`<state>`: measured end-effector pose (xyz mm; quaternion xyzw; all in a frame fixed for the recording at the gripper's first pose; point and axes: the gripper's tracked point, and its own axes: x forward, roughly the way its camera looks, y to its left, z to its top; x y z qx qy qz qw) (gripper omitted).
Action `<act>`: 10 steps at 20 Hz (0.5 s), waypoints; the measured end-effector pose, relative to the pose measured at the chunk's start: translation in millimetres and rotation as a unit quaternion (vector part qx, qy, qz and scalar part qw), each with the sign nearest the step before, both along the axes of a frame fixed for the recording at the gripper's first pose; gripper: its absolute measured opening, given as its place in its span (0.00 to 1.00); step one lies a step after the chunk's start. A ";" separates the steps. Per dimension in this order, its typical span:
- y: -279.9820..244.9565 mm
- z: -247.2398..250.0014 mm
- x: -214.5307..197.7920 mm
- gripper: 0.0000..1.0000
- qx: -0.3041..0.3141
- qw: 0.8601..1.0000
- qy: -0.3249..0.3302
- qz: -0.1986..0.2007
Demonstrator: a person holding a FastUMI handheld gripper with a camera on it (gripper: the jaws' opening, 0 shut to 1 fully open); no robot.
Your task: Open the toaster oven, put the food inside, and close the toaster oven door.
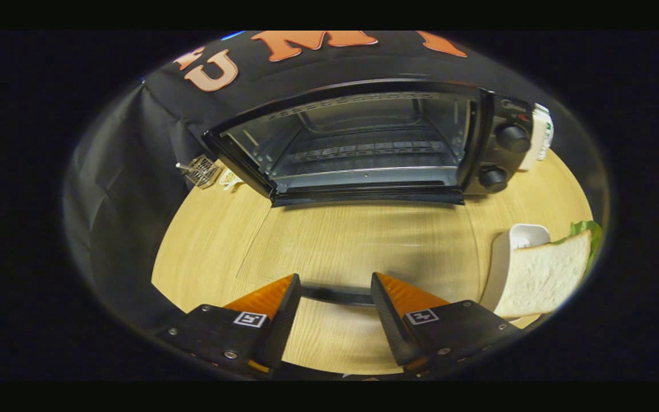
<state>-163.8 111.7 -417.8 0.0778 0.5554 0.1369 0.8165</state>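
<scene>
Toaster oven (364, 143): door down flat toward the fingers, cavity open, rack inside bare
Door handle (336, 295): dark bar between the fingertips
Hand-held gripper (335, 289): released, jaws apart
Bread slice (544, 274): on white plate (501, 252), right of fingers
Surface (215, 240): light wood

Gripper: two-finger gripper (335, 297), pointing forward and tilted downward
Fingers: parted, a clear gap between the two tips
Left finger (275, 312): angled inward
Right finger (392, 315): angled inward
Grasp: nothing pressed between them
</scene>
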 end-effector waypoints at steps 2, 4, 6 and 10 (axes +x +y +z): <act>-27.1 24.4 1.6 0.76 -0.010 1.000 -0.026 -0.008; -61.4 49.7 5.4 0.80 -0.031 0.998 -0.060 -0.016; -98.5 68.2 9.5 0.89 -0.054 0.995 -0.080 -0.038; -159.2 90.7 14.8 0.98 -0.083 0.988 -0.098 -0.082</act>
